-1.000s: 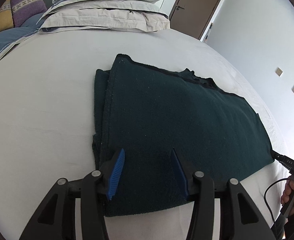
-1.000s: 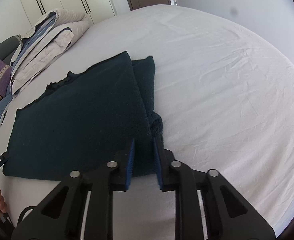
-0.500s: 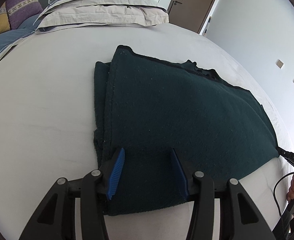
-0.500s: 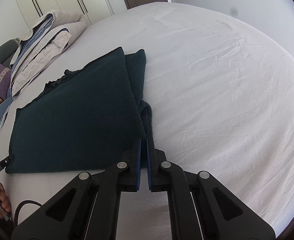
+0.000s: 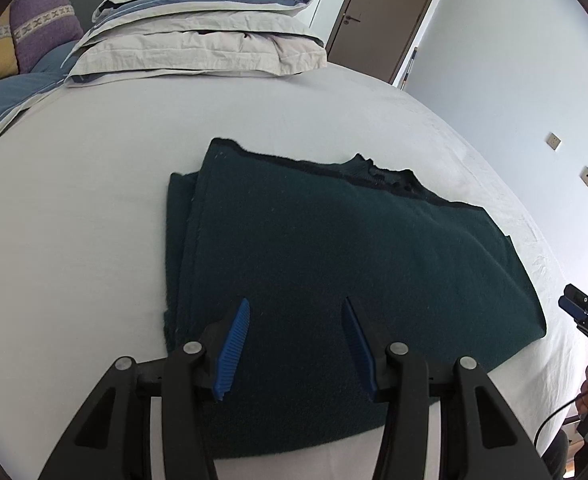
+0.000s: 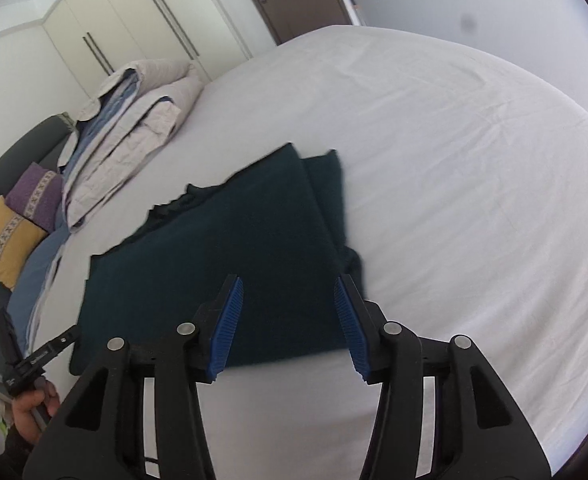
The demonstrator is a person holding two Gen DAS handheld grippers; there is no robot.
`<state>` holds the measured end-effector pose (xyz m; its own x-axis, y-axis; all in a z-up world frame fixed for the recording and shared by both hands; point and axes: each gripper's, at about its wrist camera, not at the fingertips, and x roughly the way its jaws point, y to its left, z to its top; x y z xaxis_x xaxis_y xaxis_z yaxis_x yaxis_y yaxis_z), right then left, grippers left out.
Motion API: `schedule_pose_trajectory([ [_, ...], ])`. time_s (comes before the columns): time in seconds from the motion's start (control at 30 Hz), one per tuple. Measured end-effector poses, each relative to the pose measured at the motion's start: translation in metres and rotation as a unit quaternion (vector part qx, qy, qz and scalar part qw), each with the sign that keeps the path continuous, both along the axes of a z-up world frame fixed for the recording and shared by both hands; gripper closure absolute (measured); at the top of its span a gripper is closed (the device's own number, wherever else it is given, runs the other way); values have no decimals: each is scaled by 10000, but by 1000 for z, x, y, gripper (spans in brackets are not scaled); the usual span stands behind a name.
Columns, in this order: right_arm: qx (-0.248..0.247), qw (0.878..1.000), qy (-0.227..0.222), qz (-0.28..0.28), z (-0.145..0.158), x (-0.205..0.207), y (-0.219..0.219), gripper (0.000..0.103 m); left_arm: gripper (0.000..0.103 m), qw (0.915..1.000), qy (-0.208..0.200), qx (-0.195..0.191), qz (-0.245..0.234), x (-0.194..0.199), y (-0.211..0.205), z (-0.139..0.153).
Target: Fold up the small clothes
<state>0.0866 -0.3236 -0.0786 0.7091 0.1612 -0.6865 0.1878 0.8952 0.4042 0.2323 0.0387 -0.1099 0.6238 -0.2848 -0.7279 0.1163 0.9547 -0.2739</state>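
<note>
A dark green knit garment (image 5: 333, 264) lies flat on the white bed, its sides folded in, collar at the far edge. It also shows in the right wrist view (image 6: 230, 248). My left gripper (image 5: 295, 344) is open and empty, hovering over the garment's near left part. My right gripper (image 6: 288, 324) is open and empty, above the garment's near right corner. The right gripper shows at the far right of the left wrist view (image 5: 585, 312); the left one shows at the lower left of the right wrist view (image 6: 42, 356).
The white bed sheet (image 6: 453, 184) spreads wide to the right. Folded duvets and pillows (image 5: 198, 40) are stacked at the bed's head, with purple and yellow cushions (image 6: 22, 208) beside them. A brown door (image 5: 381, 16) and wardrobes (image 6: 134, 28) stand behind.
My right gripper was shut at the garment's near right edge half a second ago; now it has opened, let go and lifted back. My left gripper stayed open and rose slightly.
</note>
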Motion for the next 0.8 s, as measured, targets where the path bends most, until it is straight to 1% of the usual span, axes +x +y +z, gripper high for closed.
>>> schedule_pose_trajectory([
  [0.07,261,9992,-57,302,2,29,18,56,51,9999,-79,94,-2,14,-9,5],
  [0.13,670,9958,-91,614,-1,63,36,56,51,9996,-120,252,61,31,-16,7],
  [0.23,1105,9898,71,897,-13,112,65,56,50,9988,-70,432,225,59,-19,4],
  [0.3,1384,9846,197,1053,-26,145,83,56,50,9980,-19,538,341,76,-19,-2],
  [0.37,1591,9788,279,1256,-39,172,101,56,50,9970,124,631,420,90,-18,-13],
  [0.43,1684,9772,366,1240,-57,194,108,56,45,9967,249,634,447,100,-14,-28],
  [0.5,1802,9769,533,1015,-78,212,98,57,41,9976,151,490,457,101,-10,-35],
  [0.53,1949,9758,524,841,-89,216,86,58,41,9979,103,467,444,100,-10,-35],
  [0.57,2100,9744,416,685,-98,217,70,61,40,9980,60,461,433,99,-10,-36],
  [0.6,2308,9710,247,567,-104,214,51,72,39,9980,19,462,431,98,-10,-37],
  [0.63,2562,9656,122,415,-112,210,32,79,39,9979,-17,492,424,97,-11,-38],
  [0.67,2862,9578,-20,265,-119,206,13,90,38,9977,-41,531,410,97,-13,-39],
  [0.7,3194,9473,-240,104,-123,200,-6,93,37,9976,-58,558,405,97,-13,-39],
  [0.73,3340,9416,-426,-68,-123,192,-20,93,37,9975,-74,575,403,98,-14,-40],
  [0.77,3310,9417,-570,-208,-120,187,-31,92,37,9974,-88,587,400,97,-14,-40],
  [0.8,3197,9446,-685,-299,-116,181,-39,90,37,9974,-99,593,396,97,-14,-40],
])
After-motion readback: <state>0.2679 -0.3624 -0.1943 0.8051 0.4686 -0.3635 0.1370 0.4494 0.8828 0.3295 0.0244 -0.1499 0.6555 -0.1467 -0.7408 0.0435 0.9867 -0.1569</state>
